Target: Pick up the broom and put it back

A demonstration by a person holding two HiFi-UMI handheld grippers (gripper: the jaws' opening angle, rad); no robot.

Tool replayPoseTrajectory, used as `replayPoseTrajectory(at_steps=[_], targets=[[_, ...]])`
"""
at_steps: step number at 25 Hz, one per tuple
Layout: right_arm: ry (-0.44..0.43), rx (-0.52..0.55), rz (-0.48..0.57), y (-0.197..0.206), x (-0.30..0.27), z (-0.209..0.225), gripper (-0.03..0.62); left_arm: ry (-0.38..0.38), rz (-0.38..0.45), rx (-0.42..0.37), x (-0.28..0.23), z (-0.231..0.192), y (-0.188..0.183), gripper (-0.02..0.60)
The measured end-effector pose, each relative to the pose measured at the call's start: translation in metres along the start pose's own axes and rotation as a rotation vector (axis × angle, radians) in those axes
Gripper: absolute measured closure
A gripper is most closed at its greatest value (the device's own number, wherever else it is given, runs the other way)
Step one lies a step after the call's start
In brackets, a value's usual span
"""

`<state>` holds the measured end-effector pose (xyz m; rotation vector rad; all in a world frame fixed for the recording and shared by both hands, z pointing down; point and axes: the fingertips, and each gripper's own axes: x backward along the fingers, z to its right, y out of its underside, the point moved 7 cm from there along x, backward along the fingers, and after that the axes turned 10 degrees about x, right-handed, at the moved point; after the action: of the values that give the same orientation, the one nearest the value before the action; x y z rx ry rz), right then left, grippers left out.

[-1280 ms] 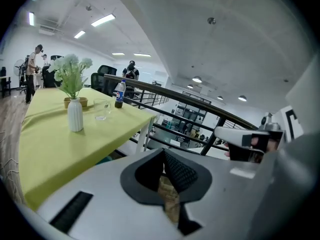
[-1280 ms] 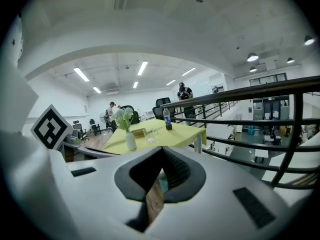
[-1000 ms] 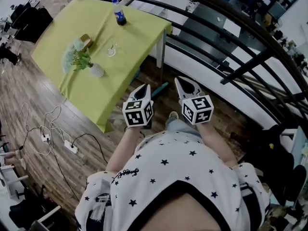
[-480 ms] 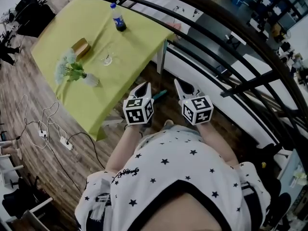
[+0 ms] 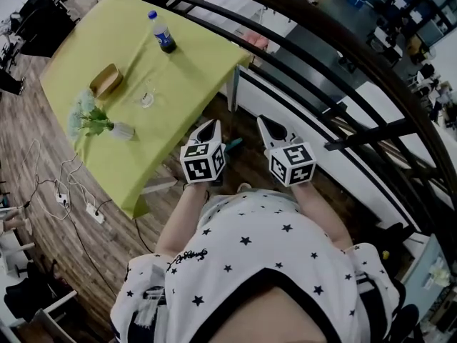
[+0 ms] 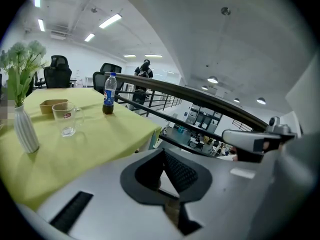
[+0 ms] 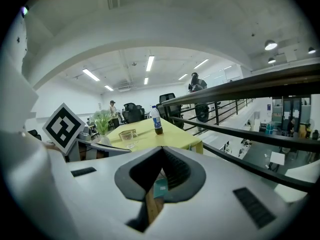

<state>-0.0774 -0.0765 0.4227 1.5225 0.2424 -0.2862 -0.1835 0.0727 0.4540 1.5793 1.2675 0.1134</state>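
In the head view I hold both grippers out in front of my chest, side by side, empty. The left gripper (image 5: 208, 125) is shut, and so is the right gripper (image 5: 263, 120). Between them, on the wooden floor by the table leg, lies a teal piece (image 5: 234, 143), possibly part of the broom; the rest is hidden behind the left gripper. The right gripper view shows the same teal piece (image 7: 160, 188) through the gap under its closed jaws. In the left gripper view, the left gripper (image 6: 163, 150) points past the table's corner.
A table with a yellow-green cloth (image 5: 178, 84) carries a bottle (image 5: 162, 34), a glass mug (image 5: 146, 98), a brown box (image 5: 106, 79) and a vase of flowers (image 5: 100, 123). A black railing (image 5: 321, 70) runs ahead and right. Power strips and cables (image 5: 93, 213) lie at the left.
The table and railing have slid left and nearer in the head view as I walk forward. Both grippers keep their pose and stay shut.
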Motion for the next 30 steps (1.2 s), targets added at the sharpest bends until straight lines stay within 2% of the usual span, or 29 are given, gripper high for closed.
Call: replayPoseTrajectory(at_steps=[11,20,30], targets=[[0.018,-0.059,0.007,0.004,-0.018,0.034,0.6,0.015,-0.001,-0.031,-0.061,0.01,-0.02,0.569],[0.053,-0.092,-0.002,0.008,-0.041,0.057,0.6,0.035,-0.003,-0.028,-0.116,-0.002,-0.024,0.569],[0.07,-0.131,-0.048,0.02,-0.067,0.082,0.6,0.054,-0.051,-0.003,-0.179,-0.012,-0.018,0.568]])
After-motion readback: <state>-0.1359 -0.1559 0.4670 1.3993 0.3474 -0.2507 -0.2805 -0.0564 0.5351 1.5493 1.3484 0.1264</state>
